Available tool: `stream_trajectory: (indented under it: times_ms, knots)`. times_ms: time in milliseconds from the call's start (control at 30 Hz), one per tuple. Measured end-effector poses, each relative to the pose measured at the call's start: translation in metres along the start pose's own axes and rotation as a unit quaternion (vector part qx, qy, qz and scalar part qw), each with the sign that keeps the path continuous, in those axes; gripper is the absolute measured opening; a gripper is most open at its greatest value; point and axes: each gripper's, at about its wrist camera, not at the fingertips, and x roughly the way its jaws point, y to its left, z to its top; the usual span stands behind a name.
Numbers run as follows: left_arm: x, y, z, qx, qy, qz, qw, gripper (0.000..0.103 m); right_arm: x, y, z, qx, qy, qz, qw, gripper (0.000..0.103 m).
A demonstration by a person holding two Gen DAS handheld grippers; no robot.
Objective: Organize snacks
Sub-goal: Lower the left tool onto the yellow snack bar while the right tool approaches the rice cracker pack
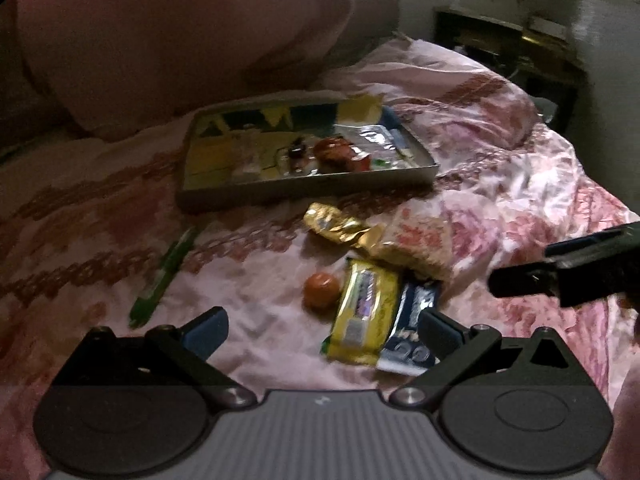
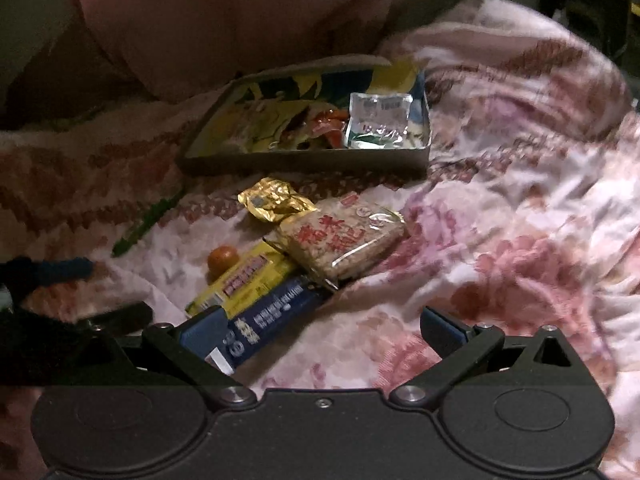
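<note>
A shallow metal tin (image 1: pixel 308 186) (image 2: pixel 304 162) lies on the bed, holding a red wrapper (image 1: pixel 340 152) and a clear sachet (image 2: pixel 378 120). In front of it lie loose snacks: a gold wrapper (image 1: pixel 332 224) (image 2: pixel 272 198), a rice cracker pack (image 2: pixel 344 240) (image 1: pixel 416 244), a yellow bar (image 1: pixel 364 316) (image 2: pixel 244 282), a dark blue bar (image 1: pixel 408 344) (image 2: pixel 272 320), a small orange ball (image 1: pixel 320 290) (image 2: pixel 222 258). My left gripper (image 1: pixel 320 334) is open just before the yellow bar. My right gripper (image 2: pixel 320 332) is open, its left finger over the blue bar's end.
A green pen-like stick (image 1: pixel 164 280) (image 2: pixel 140 224) lies left of the snacks. A pink pillow (image 1: pixel 180 32) stands behind the tin. The rumpled floral bedspread (image 2: pixel 520 264) stretches right. A dark cabinet (image 1: pixel 508 48) stands at the back right.
</note>
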Motion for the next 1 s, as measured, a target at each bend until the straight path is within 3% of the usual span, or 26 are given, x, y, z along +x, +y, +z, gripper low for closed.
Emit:
stream_trajectory:
  times_ms: [200,333,433,633,833,1000]
  knots:
    - [0.029,-0.01,0.008,0.046,0.008,-0.034,0.9983,0.103,0.031,-0.02,0.022,0.027,0.016,0.002,1.0,0.102]
    - [0.048,-0.014,0.009,0.076,0.006,-0.056,0.9955,0.103,0.054,-0.037,0.03,0.076,0.023,0.049,0.996,0.102]
    - [0.06,-0.012,0.01,0.077,0.016,-0.073,0.9942,0.103,0.068,-0.039,0.036,0.09,0.033,0.057,0.994,0.102]
    - [0.083,0.009,0.011,0.014,0.067,-0.068,0.9953,0.102,0.091,-0.04,0.049,0.101,0.028,0.055,0.993,0.102]
    - [0.1,0.031,0.011,-0.061,0.11,-0.083,0.9886,0.1,0.115,-0.043,0.057,0.156,0.035,0.047,0.986,0.102]
    - [0.105,0.032,0.01,-0.067,0.116,-0.089,0.9871,0.093,0.126,-0.032,0.068,0.171,0.036,0.013,0.985,0.102]
